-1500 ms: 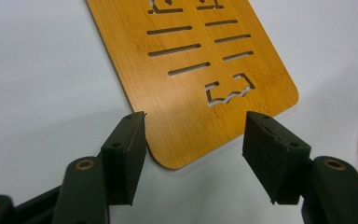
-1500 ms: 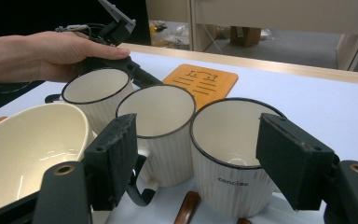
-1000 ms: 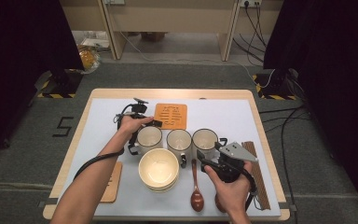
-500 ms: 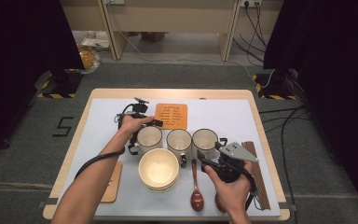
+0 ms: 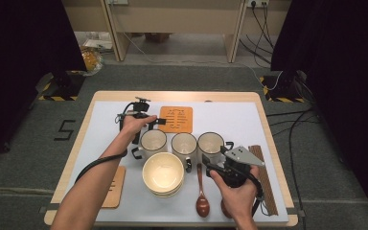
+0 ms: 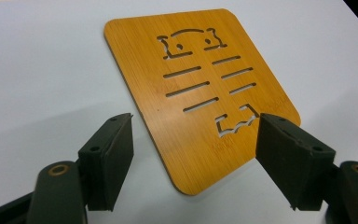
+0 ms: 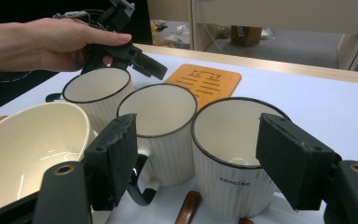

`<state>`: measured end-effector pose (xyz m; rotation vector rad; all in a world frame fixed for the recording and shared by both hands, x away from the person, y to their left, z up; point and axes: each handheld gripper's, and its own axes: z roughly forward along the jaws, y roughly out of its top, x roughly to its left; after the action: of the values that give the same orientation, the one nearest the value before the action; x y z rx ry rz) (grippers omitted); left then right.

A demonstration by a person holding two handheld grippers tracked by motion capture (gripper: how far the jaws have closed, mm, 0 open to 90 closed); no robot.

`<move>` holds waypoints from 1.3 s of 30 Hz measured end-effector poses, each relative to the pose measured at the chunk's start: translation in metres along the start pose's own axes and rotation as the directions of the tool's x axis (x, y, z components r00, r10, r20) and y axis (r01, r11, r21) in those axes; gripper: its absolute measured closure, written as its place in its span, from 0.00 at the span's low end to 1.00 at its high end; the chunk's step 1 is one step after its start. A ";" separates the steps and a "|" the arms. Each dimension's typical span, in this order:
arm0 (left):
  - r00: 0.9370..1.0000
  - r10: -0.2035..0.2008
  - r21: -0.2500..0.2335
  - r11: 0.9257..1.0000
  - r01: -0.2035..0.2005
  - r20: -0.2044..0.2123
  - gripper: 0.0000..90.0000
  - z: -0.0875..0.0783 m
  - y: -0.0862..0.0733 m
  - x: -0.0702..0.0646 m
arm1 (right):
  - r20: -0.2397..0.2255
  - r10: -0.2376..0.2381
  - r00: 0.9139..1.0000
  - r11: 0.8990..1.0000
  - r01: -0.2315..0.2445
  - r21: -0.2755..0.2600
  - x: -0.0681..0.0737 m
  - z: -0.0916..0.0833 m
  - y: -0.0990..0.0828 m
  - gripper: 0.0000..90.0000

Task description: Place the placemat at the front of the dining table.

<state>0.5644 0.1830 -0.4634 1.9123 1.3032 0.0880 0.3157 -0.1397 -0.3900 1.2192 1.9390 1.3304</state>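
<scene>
Bamboo trivet is seen lying flat on the white table cover, just beyond three ribbed mugs. The left gripper is held at the trivet's near corner, its jaws just opened wide, with nothing pressed between them. The right gripper is held with jaws wide before the nearest mug, nothing being gripped.

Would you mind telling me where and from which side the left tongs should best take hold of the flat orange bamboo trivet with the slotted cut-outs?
Grip the orange bamboo trivet at its near rounded corner, coming from the person's side. It lies flat on the white table cover, so only a thin edge offers purchase. The left tongs, open, already straddle that corner; one pad probably has to slip beneath it.
</scene>
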 end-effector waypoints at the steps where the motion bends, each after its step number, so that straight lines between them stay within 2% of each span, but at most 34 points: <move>1: 1.000 0.002 -0.004 1.000 -0.002 -0.002 0.30 -0.001 0.000 0.000 | -0.001 0.000 1.000 1.000 0.000 0.001 0.000 0.000 0.000 0.33; 25: 1.000 0.021 -0.030 0.999 -0.021 -0.016 0.30 -0.019 -0.002 0.002 | -0.004 -0.005 1.000 1.000 0.005 0.006 0.004 0.002 0.000 0.33; 39: 1.000 0.012 -0.047 0.999 -0.014 -0.028 0.30 -0.032 -0.007 0.009 | -0.007 -0.008 1.000 1.000 0.008 0.010 0.006 0.004 0.000 0.33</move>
<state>0.5480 0.2093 -0.4494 1.8856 1.2960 0.1509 0.3159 -0.1327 -0.3915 1.2114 1.9562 1.3241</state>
